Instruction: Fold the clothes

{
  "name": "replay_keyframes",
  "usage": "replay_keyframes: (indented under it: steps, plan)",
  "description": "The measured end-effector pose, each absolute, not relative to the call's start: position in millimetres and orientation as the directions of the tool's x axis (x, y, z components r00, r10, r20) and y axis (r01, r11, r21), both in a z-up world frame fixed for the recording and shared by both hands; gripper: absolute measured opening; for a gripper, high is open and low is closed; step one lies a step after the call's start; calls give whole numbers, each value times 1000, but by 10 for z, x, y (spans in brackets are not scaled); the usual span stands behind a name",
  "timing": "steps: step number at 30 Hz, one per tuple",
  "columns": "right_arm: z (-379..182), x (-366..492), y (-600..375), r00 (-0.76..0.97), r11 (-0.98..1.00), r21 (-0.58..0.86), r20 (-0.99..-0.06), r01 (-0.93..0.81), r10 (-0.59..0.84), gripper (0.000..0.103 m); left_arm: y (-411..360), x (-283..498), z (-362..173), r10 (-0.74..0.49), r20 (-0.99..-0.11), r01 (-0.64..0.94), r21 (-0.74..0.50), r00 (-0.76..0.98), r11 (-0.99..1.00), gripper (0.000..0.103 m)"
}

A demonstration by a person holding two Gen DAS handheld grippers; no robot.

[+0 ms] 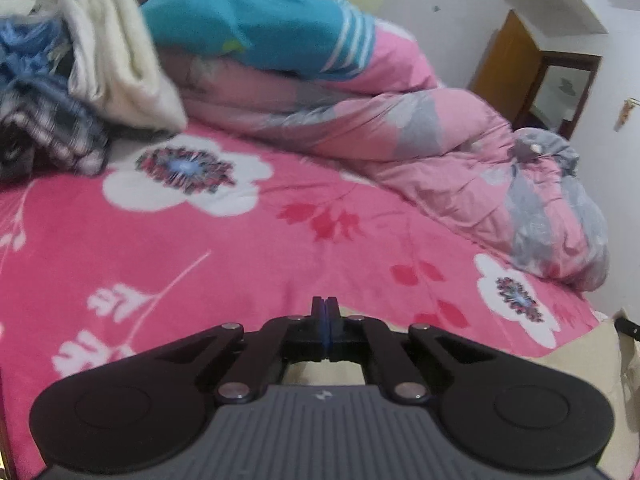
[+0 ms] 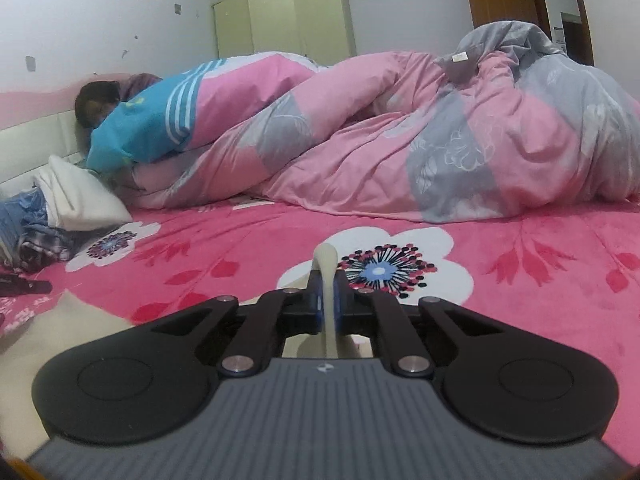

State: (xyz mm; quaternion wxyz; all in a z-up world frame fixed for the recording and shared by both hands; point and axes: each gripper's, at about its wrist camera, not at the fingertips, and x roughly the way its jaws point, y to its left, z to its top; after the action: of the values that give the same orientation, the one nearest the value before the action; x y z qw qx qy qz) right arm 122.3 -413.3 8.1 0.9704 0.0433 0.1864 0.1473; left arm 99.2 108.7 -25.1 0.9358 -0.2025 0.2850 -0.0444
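A cream garment [image 2: 325,260] is pinched in my right gripper [image 2: 327,280], which is shut on it; a fold of the cloth sticks up between the blue pads, and more of it spreads at the lower left [image 2: 60,332]. In the left wrist view my left gripper [image 1: 325,308] is shut, pads together, with nothing seen between them. It hovers over the pink flowered bedsheet [image 1: 200,260]. Cream fabric [image 1: 596,356] shows at the bed's near right edge and under the gripper's linkage.
A heap of clothes lies at the far left of the bed: a folded white piece [image 1: 120,64] and a blue plaid one [image 1: 52,128]. A rumpled pink and grey duvet [image 2: 400,140] fills the back. A dark object [image 2: 24,286] lies at the left.
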Motion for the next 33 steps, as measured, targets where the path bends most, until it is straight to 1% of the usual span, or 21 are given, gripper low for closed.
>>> replay_keyframes:
  steps: [2, 4, 6, 9, 10, 13, 14, 15, 16, 18, 20, 21, 24, 27, 29, 32, 33]
  plan:
    - [-35, 1332, -4129, 873, 953, 152, -383, -262, 301, 4, 1139, 1017, -307, -225, -534, -42, -441, 815, 896, 1]
    - [-166, 1406, -4131, 860, 955, 161, -417, -249, 294, 4, 1192, 1043, -363, -251, -550, -53, -477, 796, 877, 14]
    - [-282, 1455, -4152, 848, 955, 182, -443, -234, 292, 4, 1210, 1049, -375, -275, -557, -43, -490, 784, 870, 38]
    - [-393, 1470, -4181, 839, 952, 215, -457, -218, 295, 4, 1125, 1112, -379, -290, -580, -12, -460, 762, 888, 50]
    - [-408, 1465, -4181, 839, 950, 223, -455, -216, 298, 4, 1095, 1133, -380, -294, -588, -2, -449, 754, 894, 51]
    - [-414, 1460, -4184, 840, 949, 231, -451, -216, 301, 4, 997, 1209, -389, -306, -606, 32, -419, 734, 908, 50]
    - [-413, 1454, -4179, 840, 949, 230, -451, -216, 301, 4, 957, 1242, -397, -309, -608, 44, -410, 731, 911, 47]
    - [-413, 1453, -4182, 841, 949, 230, -450, -216, 300, 4, 928, 1268, -404, -304, -608, 46, -402, 733, 914, 37]
    - [-413, 1453, -4186, 841, 949, 229, -450, -216, 300, 4, 901, 1292, -411, -298, -609, 46, -395, 735, 918, 32]
    - [-413, 1450, -4190, 843, 950, 227, -448, -216, 298, 4, 862, 1327, -415, -281, -605, 43, -377, 745, 925, 17]
    - [-410, 1447, -4189, 846, 951, 221, -445, -215, 294, 4, 876, 1300, -405, -269, -594, 22, -389, 758, 921, 14]
    - [-401, 1444, -4189, 848, 952, 219, -442, -214, 292, 4, 897, 1250, -369, -261, -579, 9, -401, 772, 916, 13]
    - [-273, 1405, -4208, 867, 945, 237, -394, -224, 304, 4, 968, 1109, -231, -249, -530, -8, -435, 810, 900, 12]
    - [-116, 1408, -4214, 879, 934, 254, -343, -253, 331, 4, 963, 1063, -213, -218, -517, -12, -405, 828, 914, 11]
    - [-142, 1460, -4186, 875, 937, 240, -354, -256, 329, 4, 1003, 1109, -299, -218, -538, -38, -425, 814, 905, 11]
    - [-378, 1592, -4191, 848, 940, 259, -423, -224, 319, 4, 1055, 1141, -368, -224, -557, -66, -453, 800, 889, 11]
    - [-413, 1601, -4192, 845, 939, 266, -430, -218, 318, 4, 1056, 1135, -364, -223, -556, -66, -451, 801, 890, 11]
